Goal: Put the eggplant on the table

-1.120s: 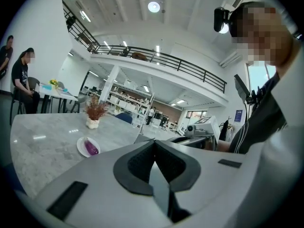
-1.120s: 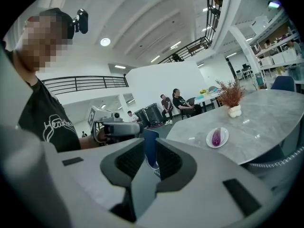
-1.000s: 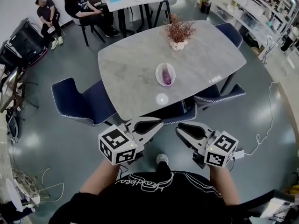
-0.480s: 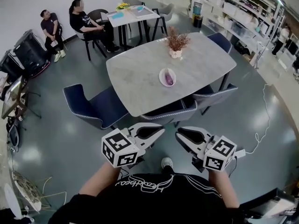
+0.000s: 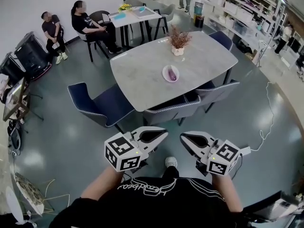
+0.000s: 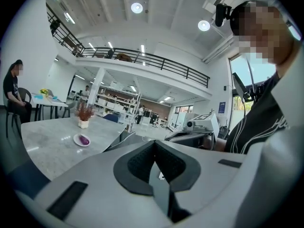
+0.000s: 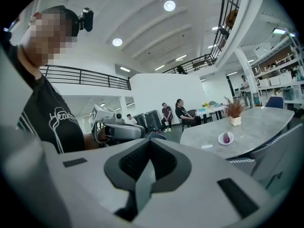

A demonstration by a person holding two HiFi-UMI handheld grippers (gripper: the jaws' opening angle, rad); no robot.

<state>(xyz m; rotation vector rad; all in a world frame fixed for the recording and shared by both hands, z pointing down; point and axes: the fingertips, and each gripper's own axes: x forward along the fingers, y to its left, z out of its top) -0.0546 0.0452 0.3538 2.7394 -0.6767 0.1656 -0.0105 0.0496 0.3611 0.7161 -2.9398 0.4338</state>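
Observation:
A purple eggplant (image 5: 171,73) lies on a small white plate (image 5: 166,75) in the middle of the grey oval table (image 5: 137,75), far ahead of me. Both grippers are held close to my body, well short of the table. My left gripper (image 5: 159,133) has its jaws closed together with nothing between them, and so does my right gripper (image 5: 187,137). The left gripper view shows the eggplant (image 6: 84,139) far off to the left beyond the left gripper (image 6: 154,145). In the right gripper view the eggplant (image 7: 226,137) sits far off to the right of the right gripper (image 7: 150,145).
Dark blue chairs (image 5: 97,107) stand around the table, two (image 5: 175,108) along its near edge. A potted dried plant (image 5: 178,42) is at the table's far end. Two people (image 5: 85,20) sit at the back left. A white cable (image 5: 266,122) runs over the floor on the right.
The table with the plate and eggplant now looks smaller and farther off, so I have backed away from it. Both grippers stay shut in front of my body.

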